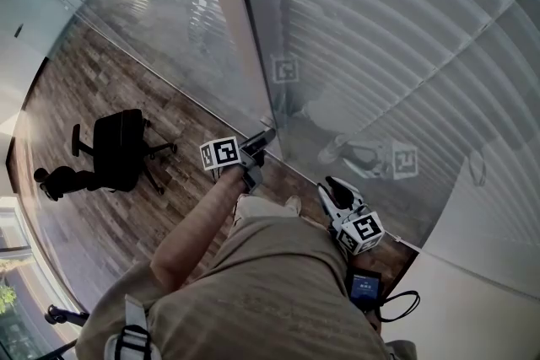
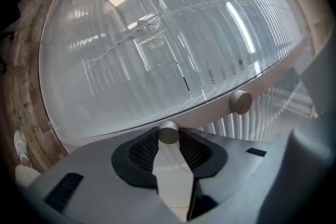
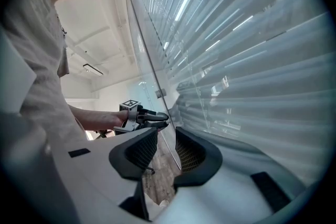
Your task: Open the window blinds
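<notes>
Knob for the blinds — small, smooth metal, stiff, likely slippery.
Left gripper fingers pinch its round side; right gripper fingers wide, empty.

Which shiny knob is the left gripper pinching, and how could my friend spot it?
Find the big glass wall with slatted blinds behind it. On its pale frame, look for the knob squeezed between the left gripper's black ribbed pads. The other knob, just as round and shiny, stands bare further along the frame.
</notes>
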The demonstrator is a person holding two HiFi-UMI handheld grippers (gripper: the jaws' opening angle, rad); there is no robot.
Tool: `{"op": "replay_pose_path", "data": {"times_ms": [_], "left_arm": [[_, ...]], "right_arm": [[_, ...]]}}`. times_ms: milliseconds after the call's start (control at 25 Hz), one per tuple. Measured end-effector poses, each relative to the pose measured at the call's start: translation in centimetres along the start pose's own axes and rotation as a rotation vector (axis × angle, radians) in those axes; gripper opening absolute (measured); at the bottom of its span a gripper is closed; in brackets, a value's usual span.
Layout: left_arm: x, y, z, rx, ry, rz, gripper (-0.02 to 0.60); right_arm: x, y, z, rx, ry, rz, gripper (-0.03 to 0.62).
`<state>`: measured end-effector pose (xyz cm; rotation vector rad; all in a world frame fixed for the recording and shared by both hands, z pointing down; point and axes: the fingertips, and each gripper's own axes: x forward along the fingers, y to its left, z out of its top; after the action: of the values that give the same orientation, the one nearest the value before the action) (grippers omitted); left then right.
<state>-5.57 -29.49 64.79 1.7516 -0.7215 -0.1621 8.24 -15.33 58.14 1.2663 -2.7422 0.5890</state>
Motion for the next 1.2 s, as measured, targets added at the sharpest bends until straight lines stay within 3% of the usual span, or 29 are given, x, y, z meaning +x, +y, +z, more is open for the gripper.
{"op": "replay_pose_path", "data": {"times_ms": [160, 240, 360, 400, 560, 600, 680, 1000, 1200], "left_arm": [[0.2, 0.0, -0.1, -0.128, -0.018, -0.081, 0.133], [0.2, -0.2, 0.0, -0.040, -0.029, -0.047, 0.135], [-0.2, -0.4, 0.3, 0.279, -0.019, 0.088, 0.155], [-0.4, -0.5, 0.3, 0.402, -0.006, 0.133, 0.187], [-0.7, -1.4, -0.4, 0.908, 0.058, 0.290, 0.210], [-0.7, -1.6, -0.6, 1.005, 0.070, 0.319, 0.210], [-0.6, -1.6, -0.8, 1.121, 0.087, 0.366, 0.210], [-0.4, -0.9, -1.0, 1.273, 0.093, 0.488, 0.166], [-0.5, -0.5, -1.0, 1.264, 0.096, 0.500, 0.135]], "right_arm": [[0.0, 0.0, 0.1, 0.001, 0.002, 0.002, 0.117], [0.1, 0.1, 0.1, 0.001, 0.001, 0.003, 0.117], [0.2, 0.3, -0.1, 0.001, 0.000, 0.007, 0.117], [0.3, 0.4, -0.2, -0.001, 0.003, 0.008, 0.117], [0.4, 0.8, -0.5, -0.007, 0.007, 0.015, 0.117], [0.4, 0.9, -0.5, -0.007, 0.007, 0.017, 0.117], [0.5, 1.0, -0.4, -0.007, 0.006, 0.017, 0.117], [0.0, 0.8, -0.4, 0.002, -0.003, 0.003, 0.117], [-0.2, 1.1, -0.3, 0.000, -0.003, -0.004, 0.117]]}}
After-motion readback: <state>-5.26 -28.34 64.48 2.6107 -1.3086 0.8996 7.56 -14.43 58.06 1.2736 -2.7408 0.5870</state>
